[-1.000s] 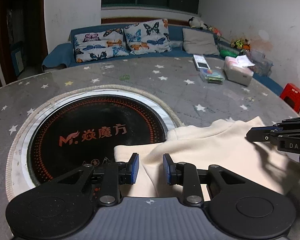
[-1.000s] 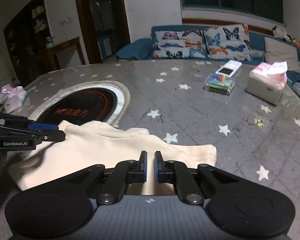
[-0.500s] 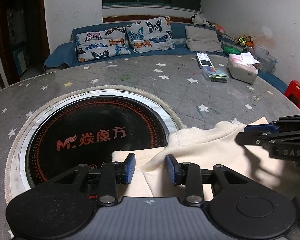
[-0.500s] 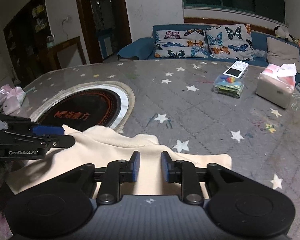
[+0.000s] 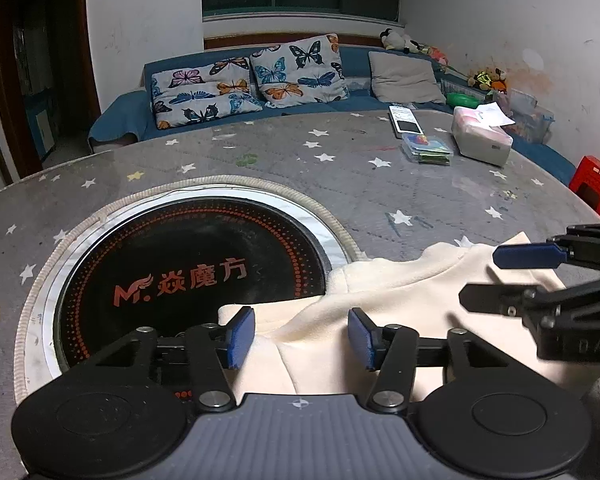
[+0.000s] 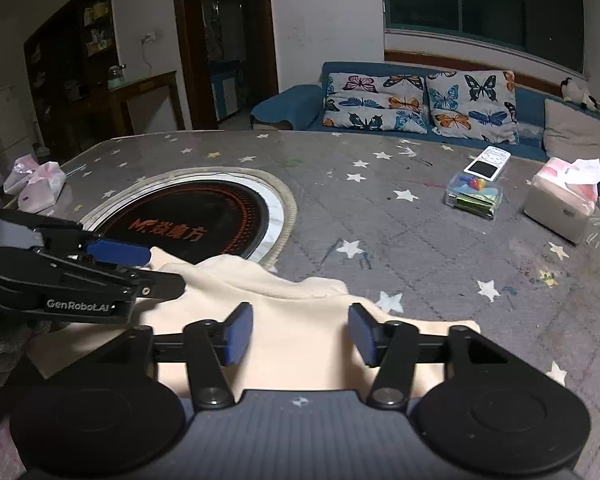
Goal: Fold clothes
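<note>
Cream-coloured garment (image 5: pixel 400 304), soft and fleecy, lies partly folded on a round table (image 5: pixel 380 196) covered in grey cloth with white stars. Its left edge overlaps the rim of a black circular hotplate (image 5: pixel 188 264) set into the table, which bears orange lettering. Seen from the left wrist camera, the left gripper (image 5: pixel 301 336) hovers over the near left part of the garment with its blue-padded jaws spread wide apart; fabric shows in the gap between them, but the pads grip nothing. From the right wrist camera, the right gripper (image 6: pixel 300 334) sits over the near right part of the garment (image 6: pixel 284 320), its jaws likewise spread wide with cloth visible between them and nothing pinched. Each gripper appears in the other's view, side-on: the right gripper (image 5: pixel 540 276) at the right edge over the garment's far right corner, the left gripper (image 6: pixel 112 268) at the left edge over its left corner. Farther back on the table rest a tissue box (image 6: pixel 564 204), a small clear container (image 6: pixel 474 196) of coloured items and a white remote (image 6: pixel 487 163). Behind the table runs a blue sofa (image 6: pixel 292 104) with butterfly-print cushions (image 6: pixel 376 100).
</note>
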